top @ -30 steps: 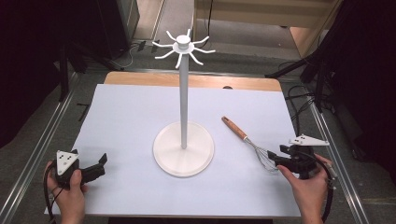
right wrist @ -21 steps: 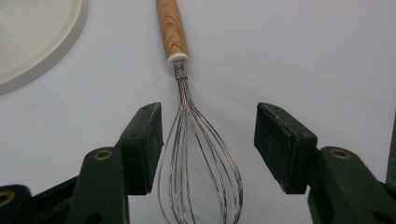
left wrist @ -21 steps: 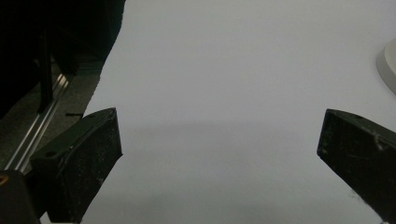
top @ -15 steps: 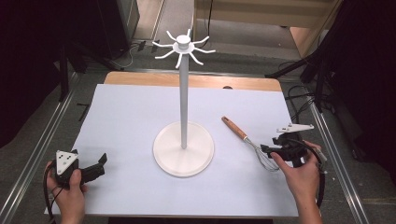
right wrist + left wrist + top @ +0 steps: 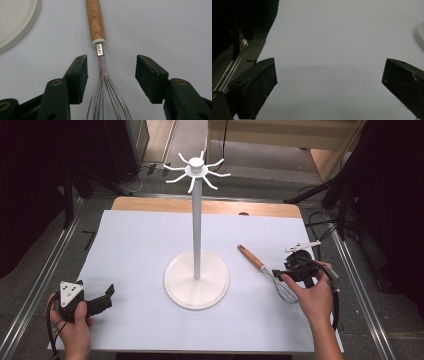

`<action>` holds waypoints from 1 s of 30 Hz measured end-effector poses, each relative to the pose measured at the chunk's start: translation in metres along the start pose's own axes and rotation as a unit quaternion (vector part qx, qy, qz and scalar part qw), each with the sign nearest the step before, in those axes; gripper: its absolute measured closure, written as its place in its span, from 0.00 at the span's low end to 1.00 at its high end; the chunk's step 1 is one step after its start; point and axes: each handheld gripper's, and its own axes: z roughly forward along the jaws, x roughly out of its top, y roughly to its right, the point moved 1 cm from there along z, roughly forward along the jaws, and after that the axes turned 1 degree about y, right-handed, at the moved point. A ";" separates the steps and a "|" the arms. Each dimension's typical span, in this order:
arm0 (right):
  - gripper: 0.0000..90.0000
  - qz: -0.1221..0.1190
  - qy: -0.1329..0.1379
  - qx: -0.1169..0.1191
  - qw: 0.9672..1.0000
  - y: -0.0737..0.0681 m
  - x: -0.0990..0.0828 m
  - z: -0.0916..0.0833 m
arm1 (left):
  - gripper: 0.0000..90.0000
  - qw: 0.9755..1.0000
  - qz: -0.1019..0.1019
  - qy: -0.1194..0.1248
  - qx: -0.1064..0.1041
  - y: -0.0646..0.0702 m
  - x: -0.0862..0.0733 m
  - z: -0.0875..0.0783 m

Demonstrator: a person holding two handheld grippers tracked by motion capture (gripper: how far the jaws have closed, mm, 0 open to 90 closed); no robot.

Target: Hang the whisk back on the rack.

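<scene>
The right gripper (image 5: pixel 111 75) is hovering low over a whisk (image 5: pixel 100 65), its fingers (image 5: pixel 79 75) standing partly apart on either side of the wire loops and pressing on nothing. The wires are passing between the pads just short of the small metal collar, and beyond it the wooden handle (image 5: pixel 95 21) is running away toward the rim of a round white base (image 5: pixel 15 22). From the high view, the whisk (image 5: pixel 265 272) is lying flat on the white tabletop (image 5: pixel 130 250), to the right of a tall stand (image 5: pixel 196 225) topped with curved hooks, the hand and right gripper (image 5: pixel 286 275) meeting it at its wire end. The tool is looking light; its thin wires are likely to spring and slip under a squeeze, so the stiff collar or the handle is offering the surer hold. At the near left corner, the left gripper (image 5: pixel 106 297) is resting in the person's hand, its fingers (image 5: pixel 259 85) spread wide over bare tabletop and holding nothing.
</scene>
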 end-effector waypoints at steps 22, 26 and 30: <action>0.52 -0.016 -0.066 0.005 0.998 -0.007 0.035 0.028 | 0.00 1.000 -0.005 -0.001 -0.003 -0.001 0.000 0.000; 0.53 -0.025 -0.078 0.005 0.997 -0.009 0.041 0.032 | 0.00 1.000 -0.005 -0.001 -0.003 -0.001 0.000 0.001; 0.54 -0.036 -0.091 0.005 0.995 -0.011 0.046 0.040 | 0.00 1.000 -0.004 -0.002 -0.003 -0.001 0.000 0.001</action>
